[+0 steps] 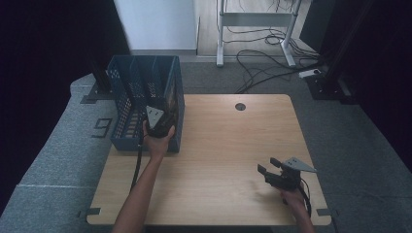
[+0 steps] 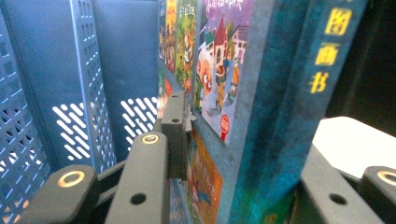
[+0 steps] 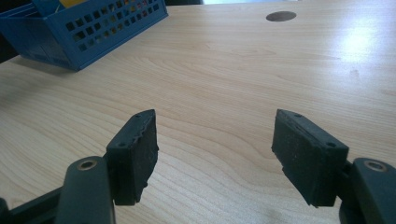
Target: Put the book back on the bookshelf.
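1. Left gripper point(image 1: 158, 121): jaws set either side of the picture book point(image 2: 243, 93), released, pads just clear.
2. Picture book: stood upright in the blue file rack point(image 1: 121, 97), far left on the table point(image 1: 233, 145).
3. Right gripper point(image 3: 215, 149): held open, empty, near right.

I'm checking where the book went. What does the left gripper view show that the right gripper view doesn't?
Left gripper view: a picture book upright inside the blue rack, standing between the left gripper jaws; whether the pads press it is unclear.

Right gripper view: the right gripper, open and empty above the bare table, and the table's round hole.

Both: the blue rack.
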Demonstrator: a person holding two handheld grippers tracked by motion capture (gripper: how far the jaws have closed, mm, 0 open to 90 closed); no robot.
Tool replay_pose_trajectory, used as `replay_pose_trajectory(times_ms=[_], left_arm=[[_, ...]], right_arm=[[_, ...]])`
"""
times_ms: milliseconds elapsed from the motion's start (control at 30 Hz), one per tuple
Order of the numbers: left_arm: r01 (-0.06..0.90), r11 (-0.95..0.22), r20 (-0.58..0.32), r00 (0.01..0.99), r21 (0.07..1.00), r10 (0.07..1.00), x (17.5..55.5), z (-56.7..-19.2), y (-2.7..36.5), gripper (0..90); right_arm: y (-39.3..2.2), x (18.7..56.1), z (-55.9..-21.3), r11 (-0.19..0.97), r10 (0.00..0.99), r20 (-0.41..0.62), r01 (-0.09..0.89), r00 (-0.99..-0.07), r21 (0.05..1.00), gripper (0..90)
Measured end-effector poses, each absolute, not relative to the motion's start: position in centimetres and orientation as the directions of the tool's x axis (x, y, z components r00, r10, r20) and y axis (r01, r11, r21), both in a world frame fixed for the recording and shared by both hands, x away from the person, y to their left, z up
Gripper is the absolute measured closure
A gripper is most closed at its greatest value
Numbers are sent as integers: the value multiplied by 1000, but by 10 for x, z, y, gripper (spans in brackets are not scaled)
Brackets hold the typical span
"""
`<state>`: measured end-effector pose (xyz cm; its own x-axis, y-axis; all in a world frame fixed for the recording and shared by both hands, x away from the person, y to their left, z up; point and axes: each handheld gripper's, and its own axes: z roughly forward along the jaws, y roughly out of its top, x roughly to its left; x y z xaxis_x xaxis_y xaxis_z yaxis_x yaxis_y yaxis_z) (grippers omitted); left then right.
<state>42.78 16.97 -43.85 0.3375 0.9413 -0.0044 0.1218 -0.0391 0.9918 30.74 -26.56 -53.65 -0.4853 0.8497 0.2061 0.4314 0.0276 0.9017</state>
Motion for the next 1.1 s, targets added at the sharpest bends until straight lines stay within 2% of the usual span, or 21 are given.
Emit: replay_pose_trajectory(times_ms=[100,267,400,833,1100], left_arm=[[134,-53,3,349,990,937,427,-440,168,530],[158,-54,-8,370,986,929,426,-441,167,444],[203,-17,-61,373,979,926,426,-438,171,374],[218,-44,-51,413,975,909,401,-433,176,273],[216,-62,-38,429,975,902,376,-433,190,266]], right_arm=[[-266,308,-537,20,851,211,430,-481,902,306],[-268,308,-539,7,848,227,438,-480,899,306],[-268,309,-539,13,846,224,438,-484,899,306],[-271,307,-536,9,844,225,432,-487,902,305],[-266,308,-534,25,841,212,426,-498,904,305]])
